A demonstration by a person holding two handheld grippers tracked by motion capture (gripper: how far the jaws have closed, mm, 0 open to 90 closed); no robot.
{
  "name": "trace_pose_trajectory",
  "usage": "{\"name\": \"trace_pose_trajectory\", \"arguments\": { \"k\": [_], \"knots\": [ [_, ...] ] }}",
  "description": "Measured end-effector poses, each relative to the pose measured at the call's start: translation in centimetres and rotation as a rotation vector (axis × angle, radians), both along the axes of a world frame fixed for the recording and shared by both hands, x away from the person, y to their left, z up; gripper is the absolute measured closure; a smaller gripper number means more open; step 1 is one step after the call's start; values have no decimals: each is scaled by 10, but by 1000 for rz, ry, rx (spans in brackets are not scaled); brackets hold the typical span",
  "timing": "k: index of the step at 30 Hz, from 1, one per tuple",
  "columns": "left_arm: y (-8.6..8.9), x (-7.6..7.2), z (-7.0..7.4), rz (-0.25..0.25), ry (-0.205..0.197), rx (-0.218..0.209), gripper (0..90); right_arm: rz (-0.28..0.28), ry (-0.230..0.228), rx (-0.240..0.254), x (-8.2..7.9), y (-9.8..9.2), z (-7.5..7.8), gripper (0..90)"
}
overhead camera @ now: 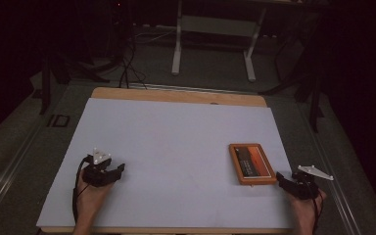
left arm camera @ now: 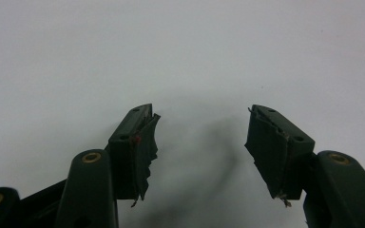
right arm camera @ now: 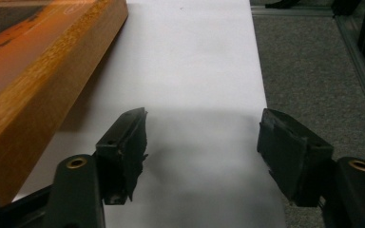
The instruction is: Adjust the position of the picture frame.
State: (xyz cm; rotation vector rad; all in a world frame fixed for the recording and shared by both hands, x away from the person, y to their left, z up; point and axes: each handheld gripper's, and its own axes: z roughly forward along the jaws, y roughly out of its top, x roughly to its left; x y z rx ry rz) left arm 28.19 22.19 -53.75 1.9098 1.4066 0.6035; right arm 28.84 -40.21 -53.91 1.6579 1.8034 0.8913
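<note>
A wooden-framed picture [overhead camera: 252,163] lies flat on the white board [overhead camera: 176,147] at the right; in the right gripper view its frame [right arm camera: 43,71] runs along the left. My right gripper [overhead camera: 285,182] rests at the board's right edge, just right of the frame's near corner, apart from it. It stands open [right arm camera: 202,152] with bare board between the jaws. My left gripper [overhead camera: 116,170] sits on the board near the front left, far from the frame. It is open [left arm camera: 202,147] over bare white surface, nothing between the jaws.
The white board lies on a wooden tabletop [overhead camera: 176,94]. Grey carpet [right arm camera: 313,61] borders the board's right edge. Beyond the table stand a white metal stand [overhead camera: 215,44] and cables on the dark floor.
</note>
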Motion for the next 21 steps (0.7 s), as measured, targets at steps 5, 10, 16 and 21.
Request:
{"name": "trace_pose_trajectory", "arguments": {
  "k": [5, 10, 16, 21],
  "knots": [
    [-1, -1, 1, -13, -2, -7, 423, -16, -32, -6, -5, 0, 5, 370],
    [-2, -4, 2, -26, -8, -12, 429, -11, -75, 10, -10, 1, 13, 409],
    [-1, -9, 4, -19, -18, -27, 441, 39, -80, 18, -13, 9, 18, 540],
    [-1, -14, 7, -28, -29, -43, 468, 86, -93, 22, -20, 12, 22, 897]
  ]
}}
